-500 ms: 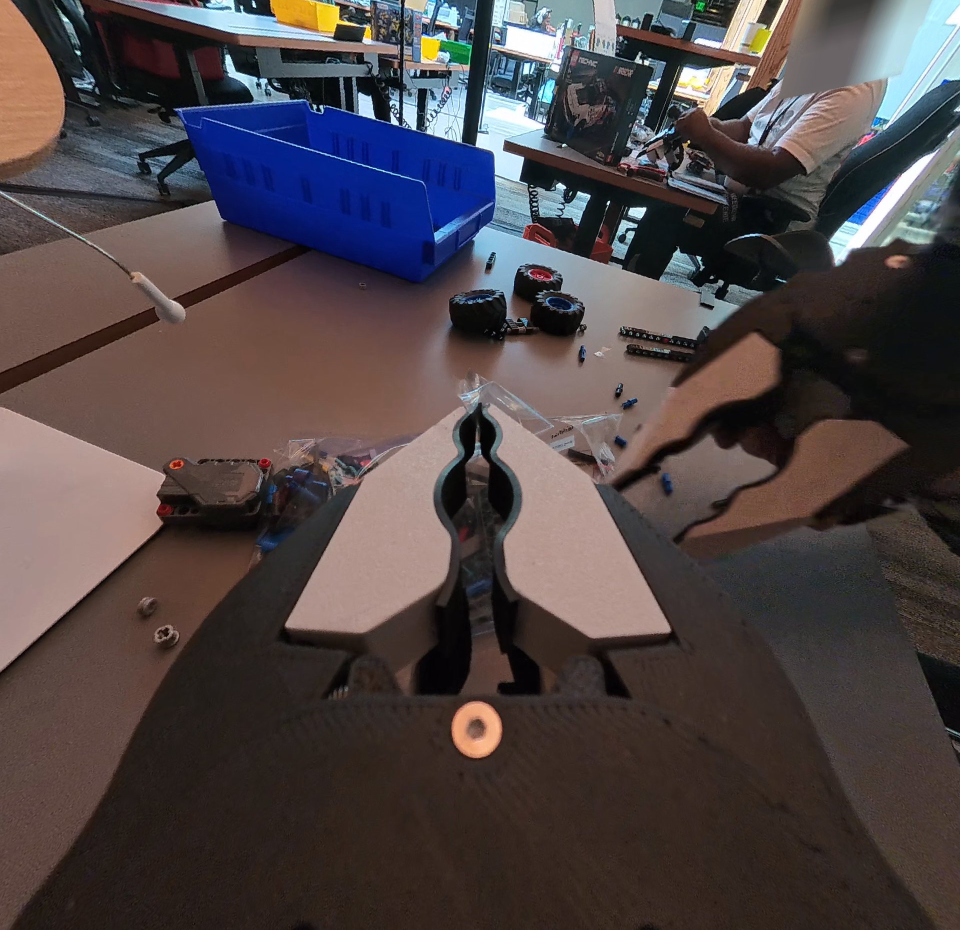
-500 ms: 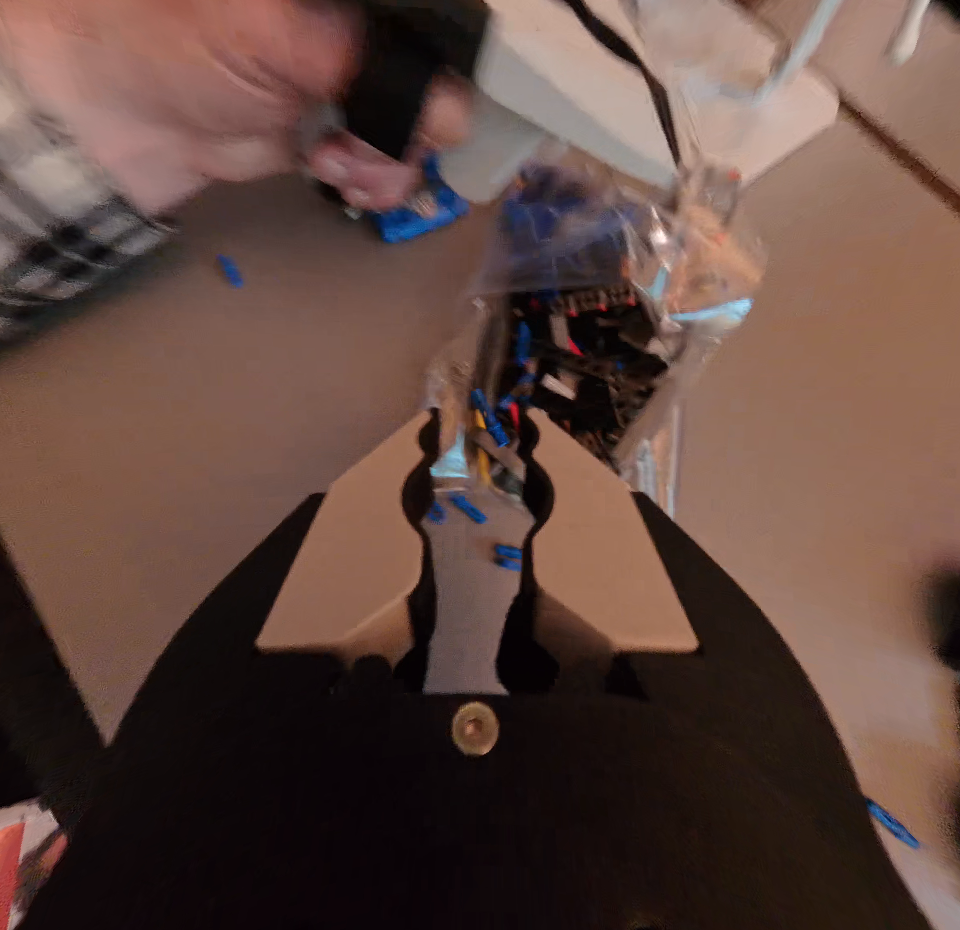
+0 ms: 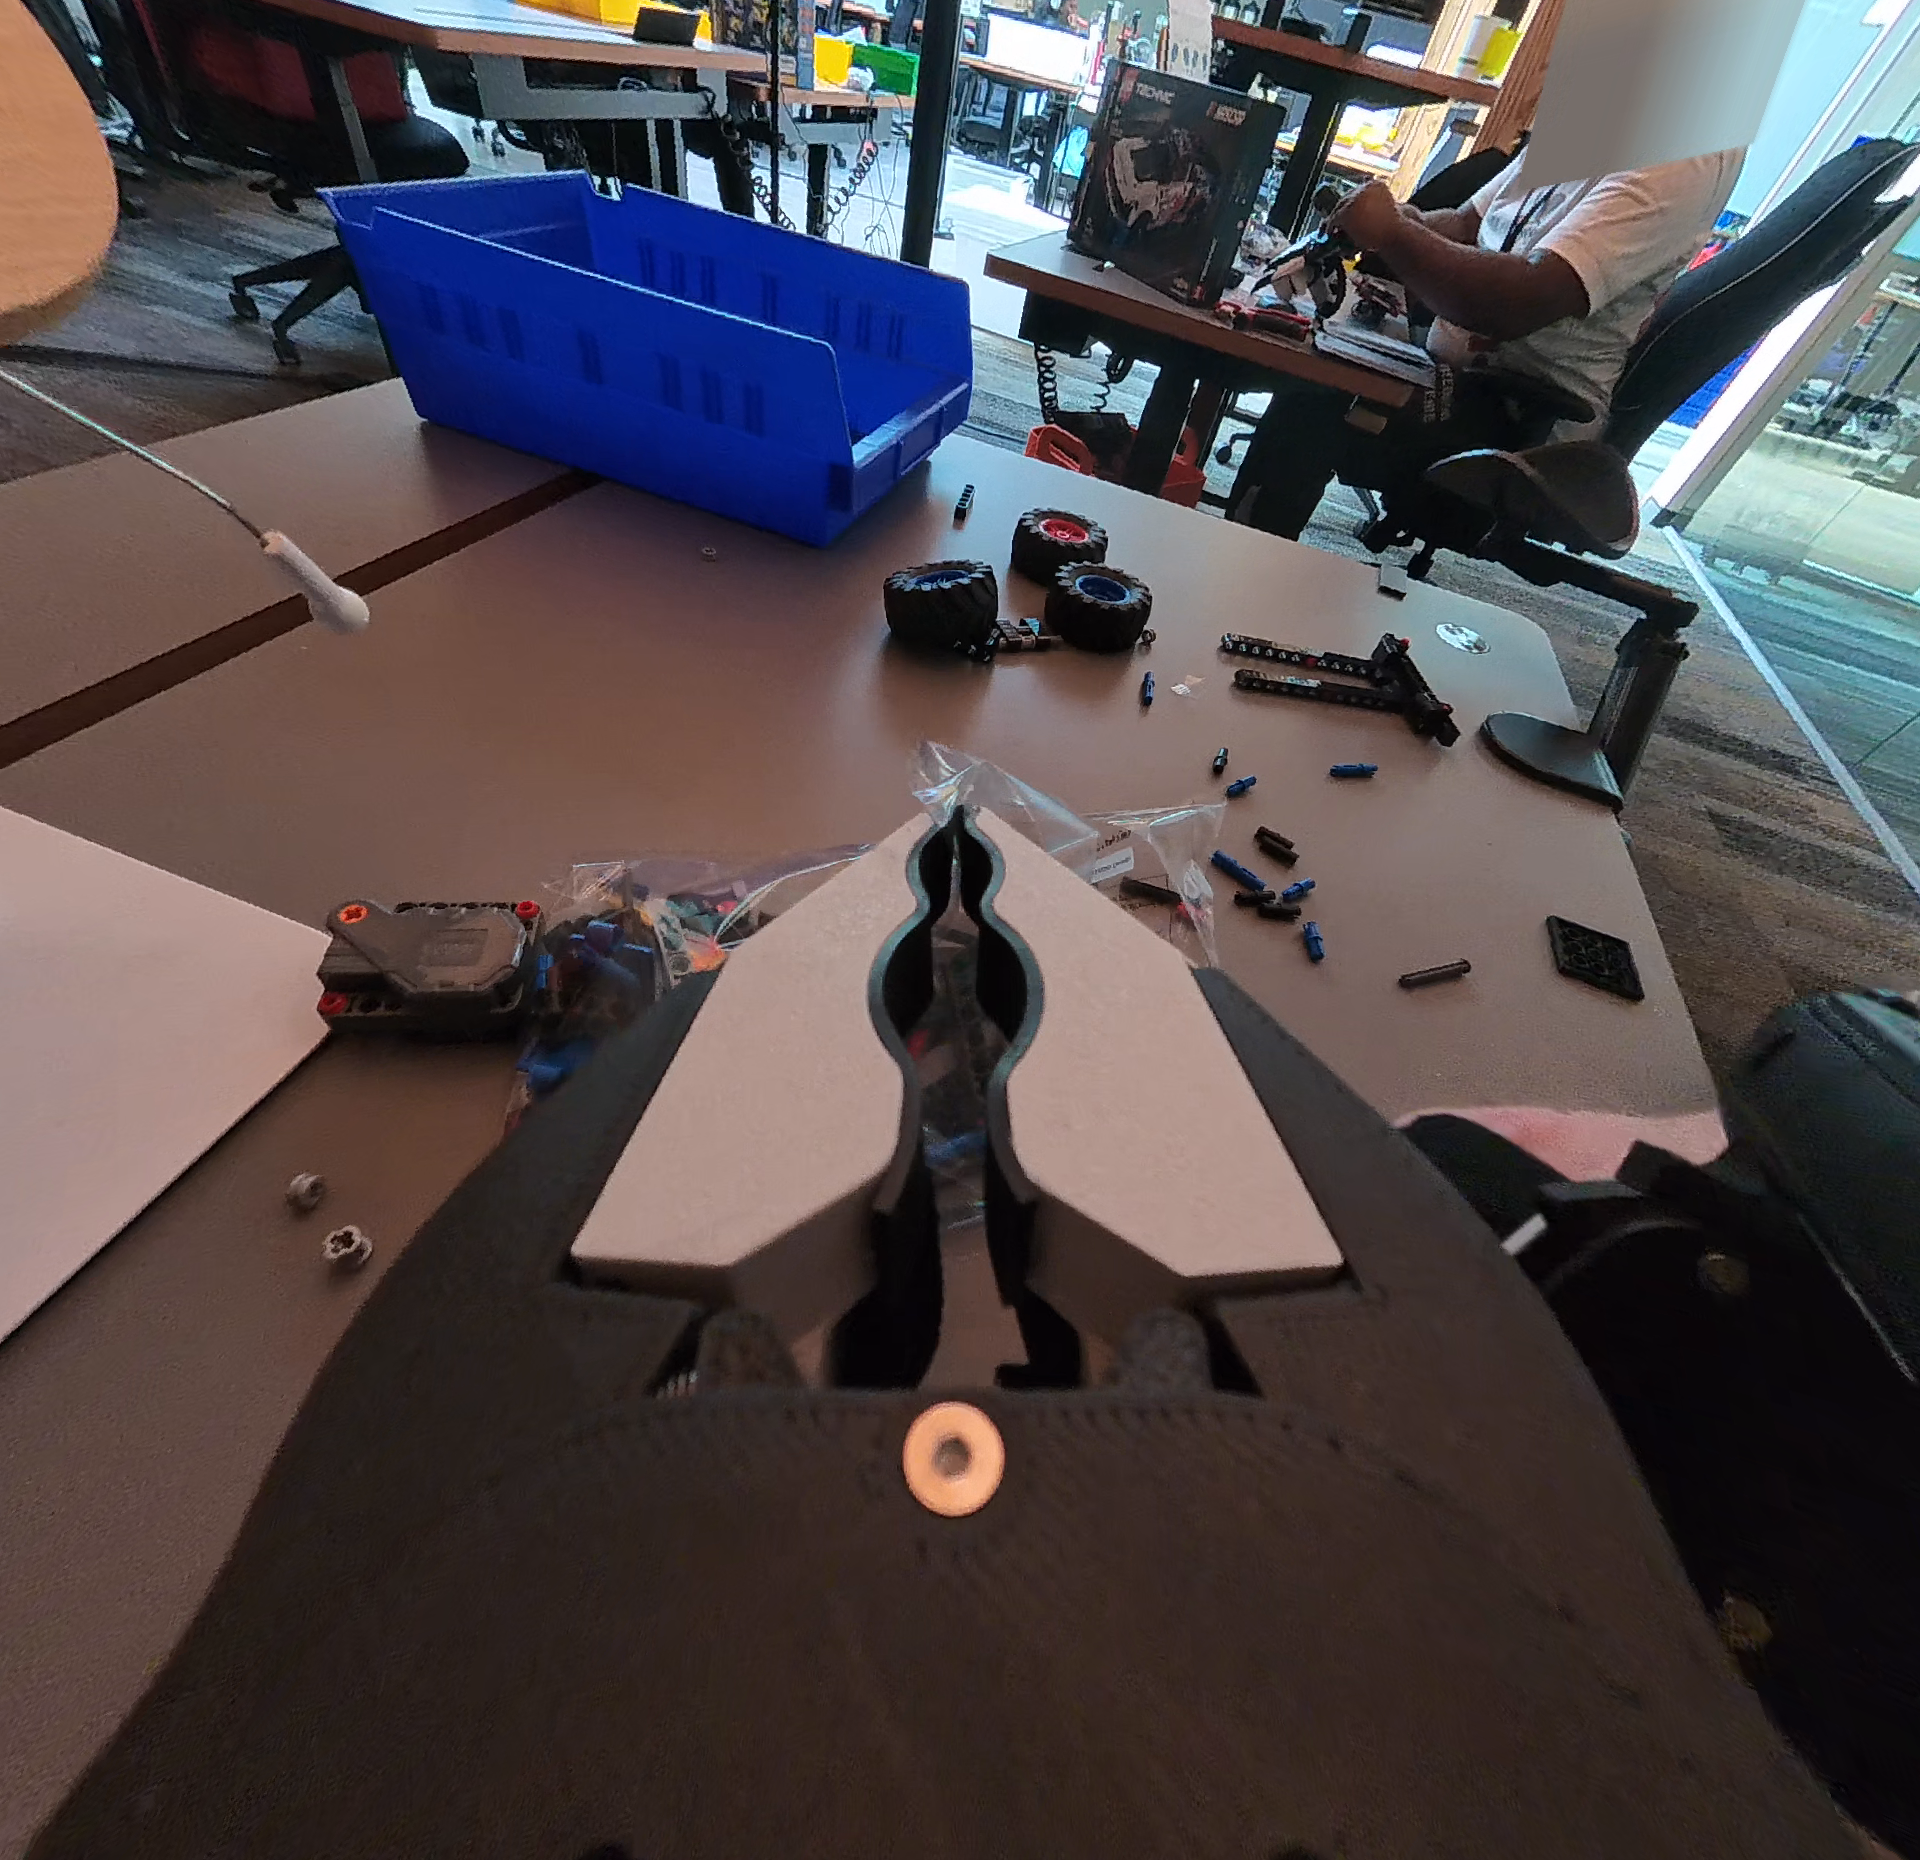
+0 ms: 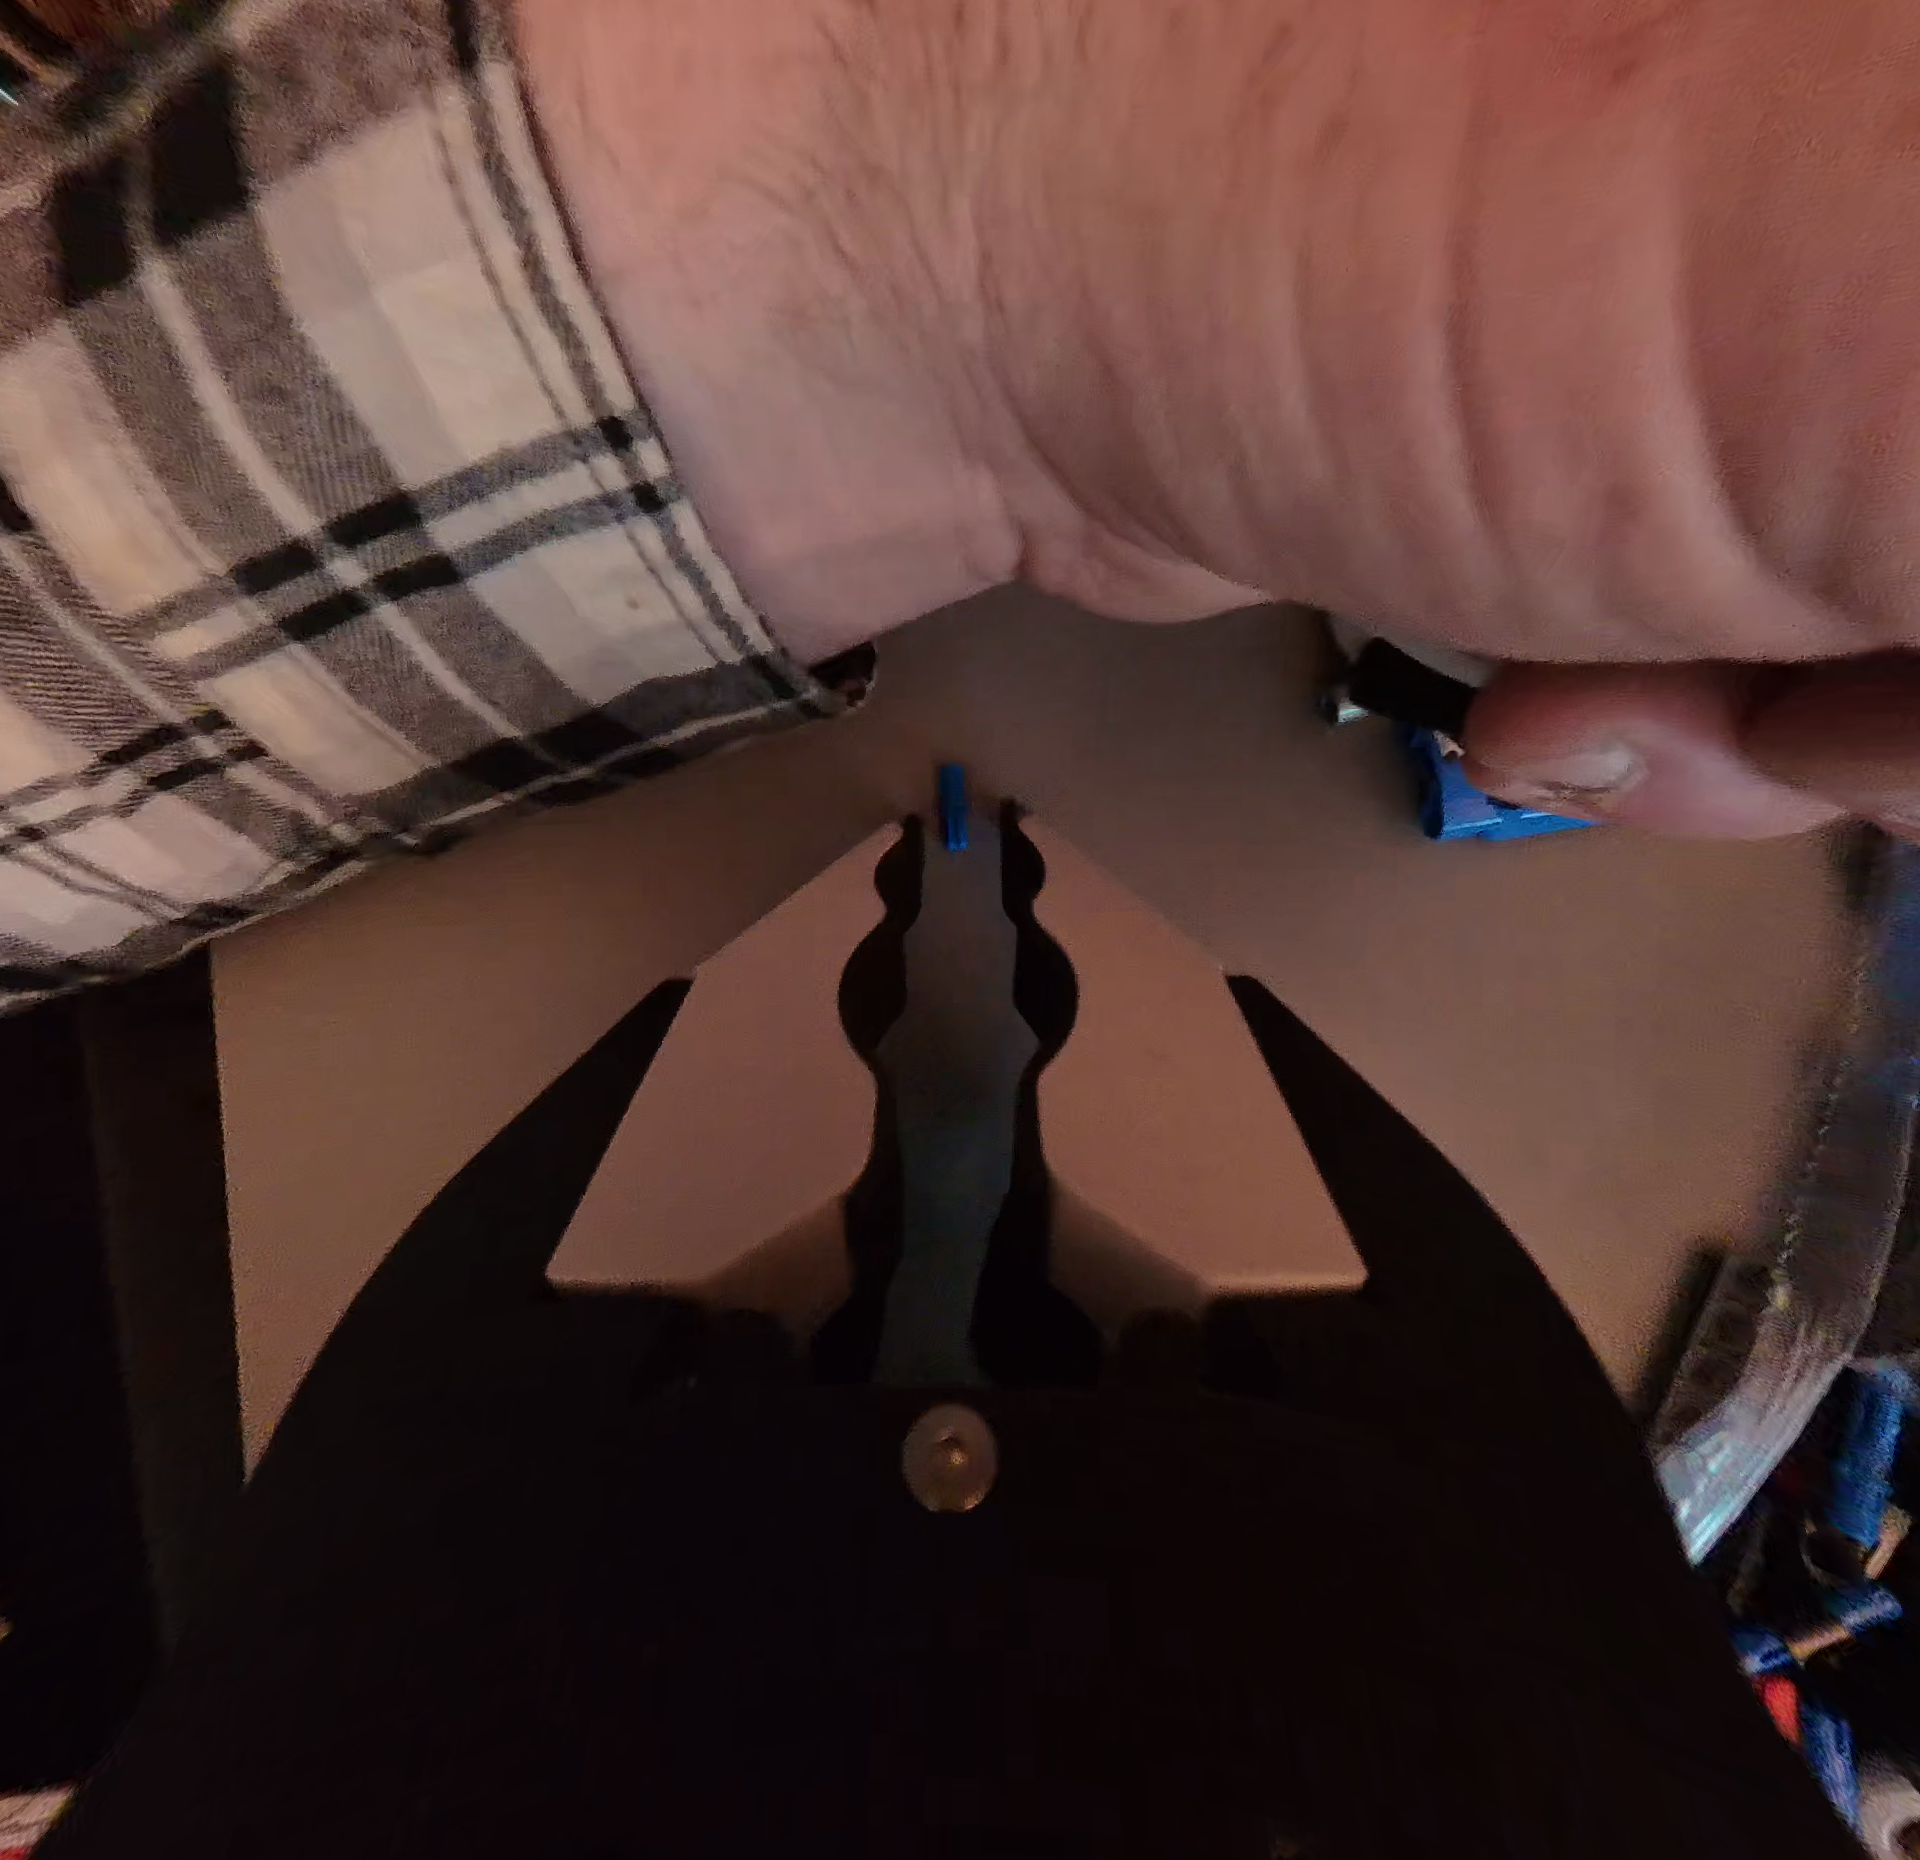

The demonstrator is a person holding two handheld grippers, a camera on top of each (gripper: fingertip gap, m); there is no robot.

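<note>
Paper (image 3: 125,1031) lies at the far left on the table (image 3: 623,730), then a grey motor block (image 3: 426,963). Next, the left gripper (image 3: 958,823) pinches a clear bag of small parts (image 3: 644,937) by its top. The right gripper (image 4: 958,823), slightly apart, points at a blue pin (image 4: 952,808); it should line up straight and close gently.

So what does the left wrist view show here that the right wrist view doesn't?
Only the left wrist view: the blue bin, three toy wheels, the dark motor block, a seated person, and the left tongs pinching the clear parts bag.

Only the right wrist view: a plaid sleeve, and a blue pin at the right tongs.

Both: the brown table.
</note>
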